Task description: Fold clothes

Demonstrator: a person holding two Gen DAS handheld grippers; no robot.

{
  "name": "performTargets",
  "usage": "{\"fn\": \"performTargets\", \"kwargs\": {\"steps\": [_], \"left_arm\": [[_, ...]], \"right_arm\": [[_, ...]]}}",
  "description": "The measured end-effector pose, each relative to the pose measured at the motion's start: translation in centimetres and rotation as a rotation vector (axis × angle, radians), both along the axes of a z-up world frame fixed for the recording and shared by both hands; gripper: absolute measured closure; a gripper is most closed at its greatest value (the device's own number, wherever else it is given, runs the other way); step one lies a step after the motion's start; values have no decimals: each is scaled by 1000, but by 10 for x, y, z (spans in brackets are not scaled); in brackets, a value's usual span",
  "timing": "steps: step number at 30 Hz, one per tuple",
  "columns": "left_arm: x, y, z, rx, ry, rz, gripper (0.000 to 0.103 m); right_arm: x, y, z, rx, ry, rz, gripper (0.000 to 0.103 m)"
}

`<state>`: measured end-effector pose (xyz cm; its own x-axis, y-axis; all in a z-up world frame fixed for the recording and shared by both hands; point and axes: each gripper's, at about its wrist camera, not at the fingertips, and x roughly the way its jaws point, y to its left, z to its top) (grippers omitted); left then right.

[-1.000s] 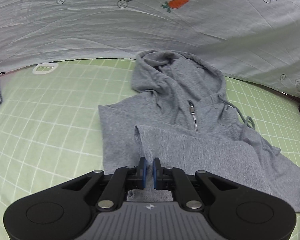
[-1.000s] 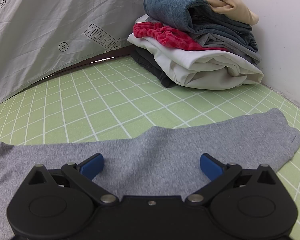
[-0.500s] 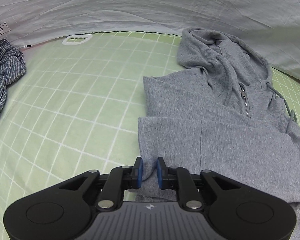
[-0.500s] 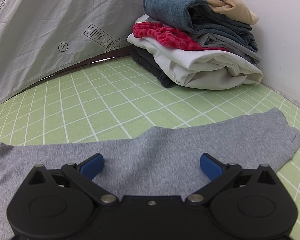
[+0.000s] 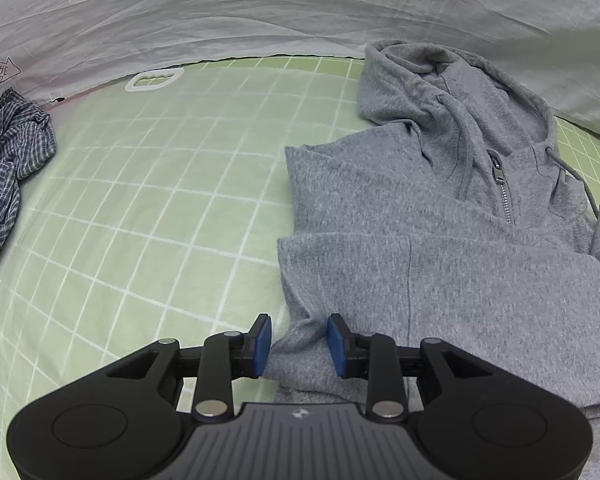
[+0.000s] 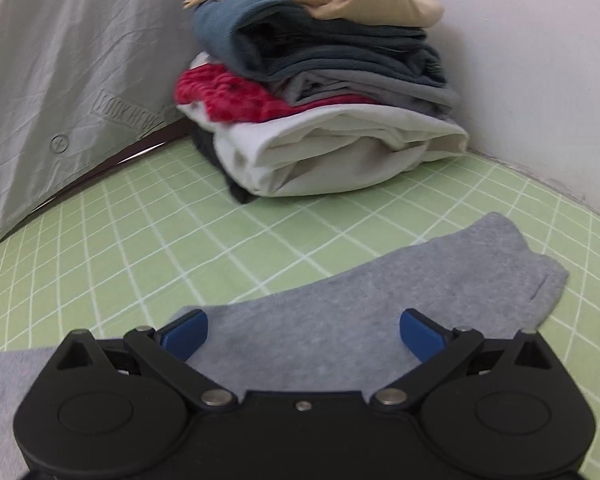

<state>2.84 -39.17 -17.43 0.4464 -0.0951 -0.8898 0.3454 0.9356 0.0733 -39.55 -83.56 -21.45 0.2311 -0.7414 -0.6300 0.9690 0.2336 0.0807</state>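
Grey zip hoodie [image 5: 440, 248]: flat on green grid mat [image 5: 140, 220], sleeve [image 6: 380, 292] extended. Left gripper [image 5: 299, 340] parted astride hem; right gripper [image 6: 303, 334] wide open. Nearby: plaid shirt [image 5: 8, 160], folded clothes stack [image 6: 320, 100], white ring [image 5: 154, 80].

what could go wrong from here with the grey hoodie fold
1. The left gripper stands open with a bit of the grey zip hoodie between its fingers; pulling away could snag the hem and undo the folded sleeve.
2. The right gripper hangs open over the other grey sleeve, which lies spread on the green grid mat; a careless sweep might bump the stack of folded clothes.
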Motion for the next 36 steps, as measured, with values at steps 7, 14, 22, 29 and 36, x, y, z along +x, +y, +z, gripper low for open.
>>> {"fn": "performTargets", "kwargs": {"steps": [7,14,22,29,36], "left_arm": [[0,-6,0,33,3,10,69],[-1,-11,1,59,1,13,69],[-1,-12,1,58,-1,25,69],[-2,-7,1,27,-4,51,69],[-4,1,0,-21,-7,69,68]], "right_arm": [[-53,-38,-3,-14,31,-158,0],[-67,-47,-12,-16,53,-222,0],[-63,-47,-14,-19,86,-207,0],[-55,-22,-10,-45,70,-177,50],[-48,7,-2,23,-41,-164,87]]}}
